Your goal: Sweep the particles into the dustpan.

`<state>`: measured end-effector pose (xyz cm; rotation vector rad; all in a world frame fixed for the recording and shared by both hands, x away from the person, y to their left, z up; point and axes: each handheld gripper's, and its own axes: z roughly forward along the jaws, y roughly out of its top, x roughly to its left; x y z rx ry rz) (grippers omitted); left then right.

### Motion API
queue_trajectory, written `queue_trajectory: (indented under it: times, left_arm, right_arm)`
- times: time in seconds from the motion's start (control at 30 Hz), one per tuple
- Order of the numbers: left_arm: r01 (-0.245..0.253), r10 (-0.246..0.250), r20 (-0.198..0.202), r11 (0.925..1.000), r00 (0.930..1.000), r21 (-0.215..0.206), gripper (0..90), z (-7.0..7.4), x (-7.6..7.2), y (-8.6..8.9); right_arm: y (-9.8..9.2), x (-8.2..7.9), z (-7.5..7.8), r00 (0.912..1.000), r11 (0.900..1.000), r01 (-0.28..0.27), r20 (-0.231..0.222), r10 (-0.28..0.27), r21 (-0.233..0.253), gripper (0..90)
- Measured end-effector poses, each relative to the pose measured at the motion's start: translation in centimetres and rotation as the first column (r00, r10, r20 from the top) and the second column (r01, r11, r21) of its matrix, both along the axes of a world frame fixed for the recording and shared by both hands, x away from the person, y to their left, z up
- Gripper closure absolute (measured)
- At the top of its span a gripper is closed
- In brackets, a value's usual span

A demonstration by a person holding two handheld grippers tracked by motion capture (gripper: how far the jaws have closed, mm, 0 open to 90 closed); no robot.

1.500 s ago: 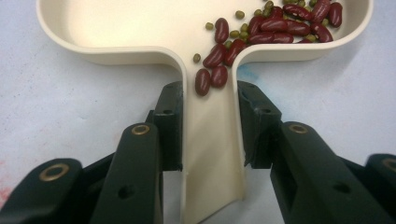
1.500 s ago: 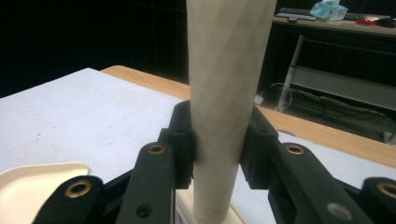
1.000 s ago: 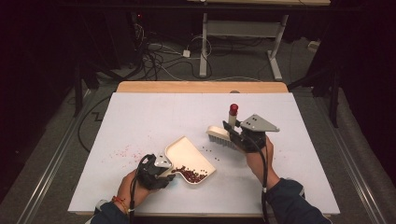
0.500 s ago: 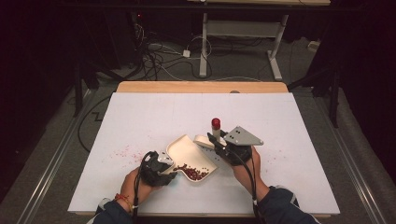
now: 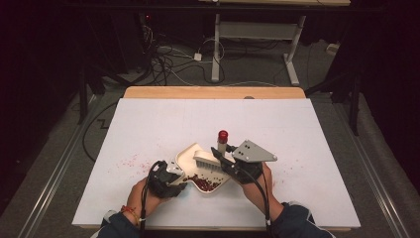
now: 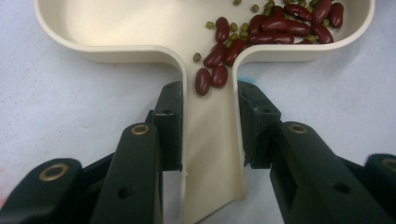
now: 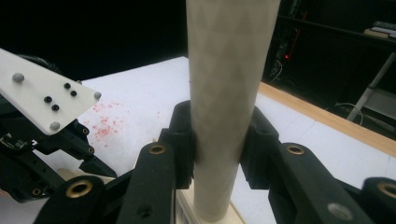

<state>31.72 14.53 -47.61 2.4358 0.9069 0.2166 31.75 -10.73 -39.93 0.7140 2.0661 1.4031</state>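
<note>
- Dustpan point(image 5: 198, 166), cream, lies on the white surface point(image 5: 317, 129) between both hands; red beans point(image 5: 205, 184) and a few small green ones sit near its handle end.
- Left gripper point(image 5: 166, 176): jaws closed on the dustpan handle point(image 6: 212, 140), one on each side.
- Right gripper point(image 5: 233, 161): jaws clamped on the brush point(image 5: 208, 159) by its pale handle point(image 7: 224, 93); bristles sit over the pan.
- Step, as I judge it: sweeping beans into the pan.
- Next move calls for lowering the bristles to the stray specks point(image 5: 126, 161) left of the pan and keeping the pan flat.
- Left gripper view shows individual beans point(image 6: 280, 23), two resting in the handle channel; high view gives only a dark patch.
- Right gripper view shows the grip; high view shows the handle's red tip point(image 5: 223, 135).
</note>
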Motion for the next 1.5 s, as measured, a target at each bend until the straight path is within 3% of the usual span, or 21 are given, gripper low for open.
queue_trajectory:
  times: [0.23,0.5,0.7,0.93,1.17,1.33,1.5]
  left_arm:
    - [0.007,-0.007,0.003,1.0,1.0,-0.005,63.4,0.2,-0.4,0.6]
    - [0.025,-0.025,-0.005,0.9997,0.9997,0.003,63.3,0.5,-0.9,0.8]
    - [0.03,-0.03,-0.004,0.9994,0.9995,0.018,63.3,0.4,-1.1,0.6]
    - [0.032,-0.032,0.004,0.999,0.9995,0.029,63.3,0.4,-1.2,0.2]
    - [0.033,-0.034,0.007,0.9989,0.9994,0.034,63.3,0.3,-1.1,0.2]
    - [0.034,-0.034,0.003,0.999,0.9994,0.029,63.3,0.3,-1.1,0.3]
    - [0.034,-0.034,0.0,0.9991,0.9994,0.024,63.3,0.3,-1.1,0.4]
  right_arm:
    - [-2.2,-0.1,1.6,0.9993,0.999,0.018,0.032,-0.019,0.034,69.9]
    - [-5.8,-0.5,1.5,0.9962,0.997,0.077,0.043,-0.076,-0.031,69.8]
    - [-8.0,-1.4,0.8,0.9951,0.994,0.099,0.015,-0.098,-0.054,69.8]
    - [-7.7,-3.0,0.1,0.9981,0.993,0.061,-0.003,-0.061,-0.102,69.9]
    - [-6.2,-4.0,0.2,0.9997,0.999,-0.005,-0.023,0.004,-0.05,69.9]
    - [-6.8,-3.9,0.9,1.0,1.0,0.003,0.002,-0.003,-0.015,69.9]
    - [-7.2,-2.9,1.2,0.9986,0.999,0.04,0.036,-0.039,-0.028,69.9]
